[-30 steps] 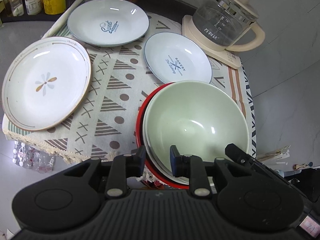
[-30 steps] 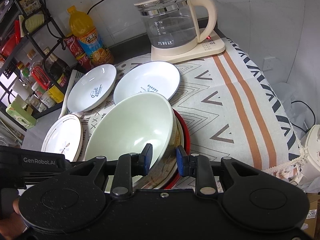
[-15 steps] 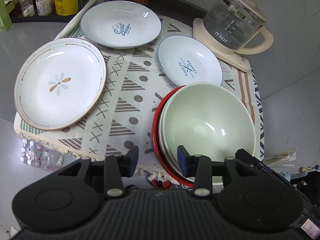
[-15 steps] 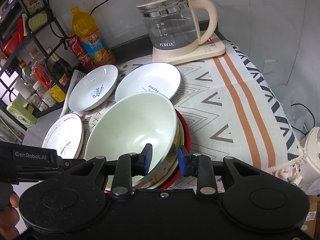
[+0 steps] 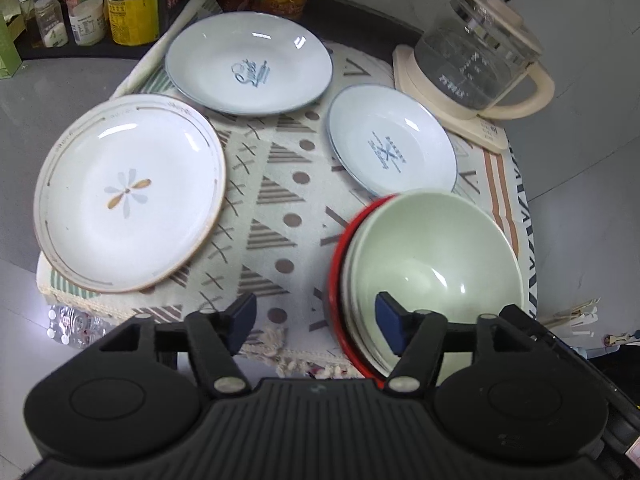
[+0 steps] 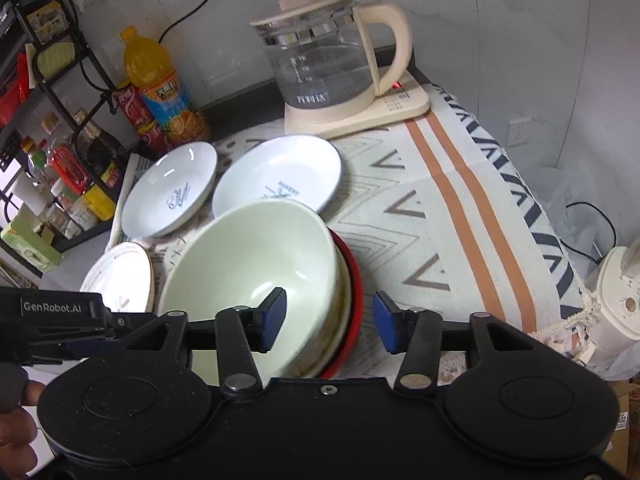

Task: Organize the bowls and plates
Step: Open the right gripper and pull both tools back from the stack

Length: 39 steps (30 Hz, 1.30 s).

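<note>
A pale green bowl (image 5: 436,256) sits nested in a white bowl and a red dish (image 5: 336,280) on the patterned cloth, near its front edge. My left gripper (image 5: 316,322) straddles the stack's near rim and its jaws are opening, with neither pad touching. My right gripper (image 6: 330,320) straddles the other side of the green bowl (image 6: 248,256) and the red dish (image 6: 354,280). Its jaws are opening too, and there is a gap at both pads. A flower plate (image 5: 128,192), a "Sweet" plate (image 5: 248,68) and a "Bakery" plate (image 5: 392,148) lie separately.
A glass kettle (image 6: 328,64) on its cream base stands at the back of the cloth. Bottles and jars (image 6: 160,88) fill a rack to the left. The striped cloth (image 6: 460,184) to the right of the stack is bare. A hand (image 6: 12,420) shows at the lower left.
Both grippers' jaws have spread apart and let go of the bowl stack's rim. The left gripper has shifted sideways, so the stack sits further right in its view. The stack stays put.
</note>
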Motion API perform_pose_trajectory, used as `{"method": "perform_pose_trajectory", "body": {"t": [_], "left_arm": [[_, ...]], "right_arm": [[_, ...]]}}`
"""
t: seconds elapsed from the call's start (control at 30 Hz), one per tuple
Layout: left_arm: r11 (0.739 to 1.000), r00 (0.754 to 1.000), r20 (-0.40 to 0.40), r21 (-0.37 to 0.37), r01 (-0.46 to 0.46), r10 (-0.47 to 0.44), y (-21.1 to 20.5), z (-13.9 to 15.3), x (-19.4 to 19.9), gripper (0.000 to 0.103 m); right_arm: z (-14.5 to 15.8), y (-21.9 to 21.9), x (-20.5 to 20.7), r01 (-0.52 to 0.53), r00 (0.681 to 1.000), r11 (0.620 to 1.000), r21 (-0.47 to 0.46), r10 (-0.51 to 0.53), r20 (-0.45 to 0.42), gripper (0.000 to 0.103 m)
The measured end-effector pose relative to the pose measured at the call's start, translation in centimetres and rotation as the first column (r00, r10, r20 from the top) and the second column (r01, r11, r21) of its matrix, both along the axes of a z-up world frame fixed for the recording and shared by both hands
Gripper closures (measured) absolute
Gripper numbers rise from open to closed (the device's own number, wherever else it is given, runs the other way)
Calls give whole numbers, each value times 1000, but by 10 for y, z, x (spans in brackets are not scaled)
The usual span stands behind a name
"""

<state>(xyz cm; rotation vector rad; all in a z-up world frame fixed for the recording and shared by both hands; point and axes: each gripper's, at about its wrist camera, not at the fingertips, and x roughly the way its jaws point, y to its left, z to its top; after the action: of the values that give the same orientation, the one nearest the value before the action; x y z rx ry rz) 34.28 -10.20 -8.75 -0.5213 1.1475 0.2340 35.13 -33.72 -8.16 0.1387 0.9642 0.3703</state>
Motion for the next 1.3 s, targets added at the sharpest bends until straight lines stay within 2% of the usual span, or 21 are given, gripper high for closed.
{"method": "perform_pose_trajectory", "body": {"t": [0.17,0.5,0.83,0.93,1.07,1.3], "left_arm": [[1000,1000,19,20,-22,22,24,6,-6,26],[1000,1000,18,20,-6,6,75,9,-7,25],[999,1000,23,50,6,-7,129,15,-8,23],[999,1000,23,53,0,-2,144,15,-10,20],[999,1000,20,47,-2,1,161,12,-13,19],[998,1000,18,57,22,-23,185,8,-11,19]], "right_arm": [[10,17,-1,-1,999,1000,-5,2,35,47],[23,64,-5,1,998,1000,-2,-1,62,46],[27,130,-5,-36,998,999,5,35,48,38],[27,148,-7,-48,998,999,5,48,45,33],[25,169,-9,-57,998,998,5,57,34,27],[18,201,-11,-62,998,998,-4,62,13,25]]}}
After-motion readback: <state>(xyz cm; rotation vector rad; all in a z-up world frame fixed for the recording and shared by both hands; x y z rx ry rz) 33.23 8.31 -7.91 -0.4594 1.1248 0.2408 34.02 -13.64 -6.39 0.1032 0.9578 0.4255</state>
